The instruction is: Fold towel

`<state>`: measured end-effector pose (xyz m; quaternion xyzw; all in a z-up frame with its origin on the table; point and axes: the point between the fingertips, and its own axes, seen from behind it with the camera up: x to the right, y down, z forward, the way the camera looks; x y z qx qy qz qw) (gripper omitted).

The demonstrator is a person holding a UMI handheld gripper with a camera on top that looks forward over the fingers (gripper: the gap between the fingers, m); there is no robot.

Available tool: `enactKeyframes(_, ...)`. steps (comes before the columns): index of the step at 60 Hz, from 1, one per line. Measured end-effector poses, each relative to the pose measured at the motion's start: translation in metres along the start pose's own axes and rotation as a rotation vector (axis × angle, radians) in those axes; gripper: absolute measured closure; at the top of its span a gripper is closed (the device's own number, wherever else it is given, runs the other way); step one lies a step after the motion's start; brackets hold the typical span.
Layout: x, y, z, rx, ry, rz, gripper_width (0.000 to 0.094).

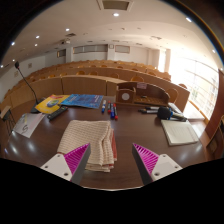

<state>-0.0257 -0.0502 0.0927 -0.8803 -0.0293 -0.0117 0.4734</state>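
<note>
Lecture hall desk [125, 150], folded towel [88, 142] ahead, hand-held gripper [113, 160] wide open, empty.

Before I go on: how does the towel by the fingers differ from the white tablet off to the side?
The towel is soft, striped and folded into layers; the tablet is flat, rigid and plain white. The towel lies just ahead of the open gripper, the tablet farther aside. Both rest on the dark table.

Small objects [160, 110] beyond the towel [88, 142] are too small to identify.
</note>
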Motion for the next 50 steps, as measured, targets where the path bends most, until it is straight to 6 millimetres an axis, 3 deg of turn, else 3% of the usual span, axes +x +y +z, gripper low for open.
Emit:
enactKeyframes(9,-0.019,-0.008,-0.065,0.035,-0.002,0.003,0.0086)
enactKeyframes(18,-0.037,-0.003,-0.138,0.064,0.037,0.015,0.0085)
enactKeyframes(31,-0.067,0.022,-0.239,0.088,0.099,0.012,0.0085)
enactKeyframes(40,-0.089,0.045,-0.284,0.080,0.102,0.018,0.0088)
enactKeyframes(50,-0.102,0.057,-0.313,0.077,0.131,-0.007,0.0089)
